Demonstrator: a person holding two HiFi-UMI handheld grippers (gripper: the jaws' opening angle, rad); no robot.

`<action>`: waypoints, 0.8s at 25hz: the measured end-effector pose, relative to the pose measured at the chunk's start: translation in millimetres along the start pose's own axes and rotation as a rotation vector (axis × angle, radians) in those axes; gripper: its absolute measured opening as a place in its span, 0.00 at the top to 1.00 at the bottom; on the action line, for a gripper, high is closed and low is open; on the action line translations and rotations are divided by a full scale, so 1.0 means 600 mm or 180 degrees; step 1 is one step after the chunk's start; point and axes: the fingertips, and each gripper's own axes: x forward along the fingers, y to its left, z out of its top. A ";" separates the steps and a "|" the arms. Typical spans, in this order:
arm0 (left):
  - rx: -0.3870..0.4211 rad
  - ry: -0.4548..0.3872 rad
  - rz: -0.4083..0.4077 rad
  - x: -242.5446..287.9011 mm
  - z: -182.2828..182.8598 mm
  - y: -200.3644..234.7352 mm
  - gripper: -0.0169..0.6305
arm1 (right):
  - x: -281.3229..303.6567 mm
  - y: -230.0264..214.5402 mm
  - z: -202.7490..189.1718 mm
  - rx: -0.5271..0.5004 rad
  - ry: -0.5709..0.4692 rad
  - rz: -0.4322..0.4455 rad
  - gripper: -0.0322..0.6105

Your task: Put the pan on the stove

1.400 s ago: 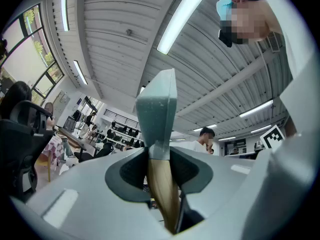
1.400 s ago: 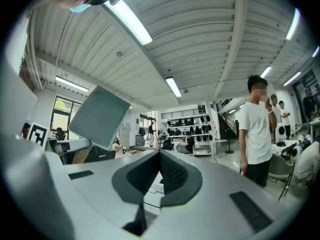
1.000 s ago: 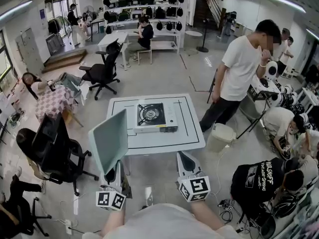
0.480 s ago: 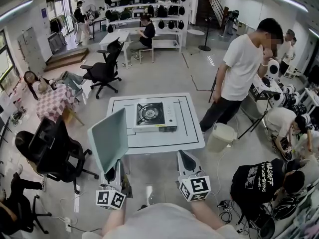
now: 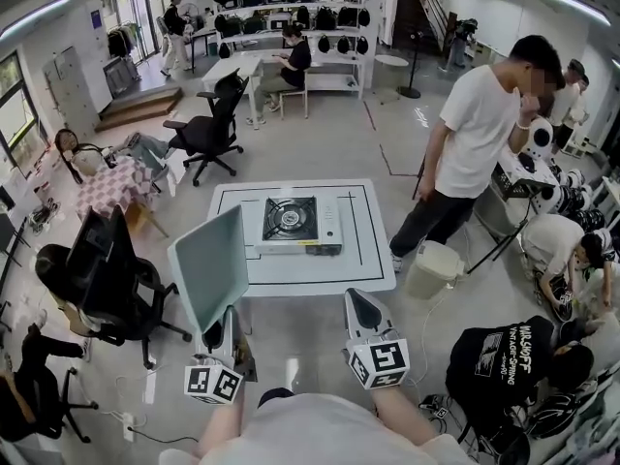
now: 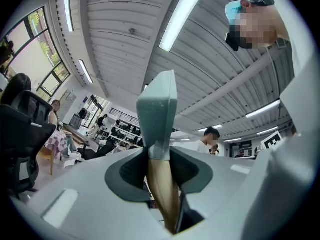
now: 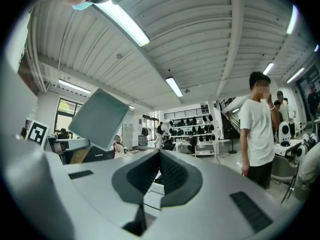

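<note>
Hardly anything has moved since a second ago. Head view: the left gripper (image 5: 225, 335) holds the pan (image 5: 210, 267) upright, well short of the stove (image 5: 295, 223) on the surface (image 5: 320, 281), probably to carry it there. Left gripper view: jaws clamp the pan's wooden handle (image 6: 161, 184). Right gripper view: the right gripper (image 7: 159, 170) is closed, empty, raised alongside.
</note>
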 end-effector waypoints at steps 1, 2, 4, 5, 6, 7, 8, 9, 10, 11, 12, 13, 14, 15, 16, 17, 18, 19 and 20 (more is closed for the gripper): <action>-0.0009 -0.0001 0.0007 0.002 -0.003 -0.003 0.78 | 0.001 -0.005 -0.002 0.0004 0.0004 0.0005 0.94; -0.0022 0.0005 0.0014 0.005 -0.005 -0.005 0.78 | 0.002 -0.010 -0.002 0.0009 0.0007 0.0005 0.94; -0.0031 0.0016 0.0011 0.013 -0.008 -0.007 0.78 | 0.006 -0.018 -0.001 0.0015 0.0000 0.0003 0.94; -0.0020 0.0012 -0.0007 0.019 -0.008 -0.007 0.78 | 0.010 -0.021 0.001 0.0018 -0.0010 0.0003 0.94; -0.0011 0.0007 -0.0021 0.026 -0.008 -0.006 0.78 | 0.015 -0.024 0.001 0.0021 -0.0019 0.0004 0.94; -0.0011 0.0005 -0.0023 0.033 -0.008 -0.005 0.78 | 0.022 -0.028 0.002 0.0025 -0.0024 0.0004 0.94; -0.0020 0.0008 -0.0016 0.041 -0.009 -0.002 0.78 | 0.030 -0.032 0.002 0.0029 -0.0024 0.0004 0.94; -0.0032 0.0013 -0.0011 0.050 -0.010 0.002 0.78 | 0.038 -0.035 0.001 0.0032 -0.0019 0.0003 0.94; -0.0041 0.0017 -0.0014 0.060 -0.012 0.006 0.78 | 0.048 -0.039 -0.001 0.0034 -0.0011 -0.0002 0.94; -0.0050 0.0026 -0.0016 0.070 -0.016 0.012 0.78 | 0.058 -0.042 -0.004 0.0034 -0.0001 -0.0011 0.94; -0.0060 0.0038 -0.0012 0.081 -0.020 0.019 0.78 | 0.068 -0.045 -0.008 0.0031 0.0009 -0.0022 0.94; -0.0065 0.0049 -0.0014 0.093 -0.024 0.026 0.78 | 0.080 -0.049 -0.012 0.0027 0.0019 -0.0032 0.94; -0.0063 0.0059 -0.0032 0.106 -0.029 0.033 0.78 | 0.093 -0.053 -0.015 0.0024 0.0030 -0.0037 0.94; -0.0057 0.0067 -0.0063 0.121 -0.034 0.041 0.78 | 0.108 -0.057 -0.018 0.0020 0.0043 -0.0037 0.94; -0.0052 0.0078 -0.0097 0.138 -0.038 0.049 0.78 | 0.124 -0.060 -0.019 0.0015 0.0054 -0.0034 0.94; -0.0056 0.0092 -0.0124 0.157 -0.041 0.059 0.78 | 0.143 -0.062 -0.018 0.0007 0.0060 -0.0035 0.94; -0.0066 0.0106 -0.0146 0.177 -0.043 0.068 0.78 | 0.163 -0.065 -0.017 -0.0002 0.0064 -0.0044 0.94; -0.0079 0.0117 -0.0170 0.198 -0.044 0.079 0.78 | 0.184 -0.068 -0.014 -0.0011 0.0066 -0.0061 0.94; -0.0095 0.0124 -0.0197 0.219 -0.045 0.090 0.78 | 0.205 -0.070 -0.013 -0.0015 0.0069 -0.0083 0.94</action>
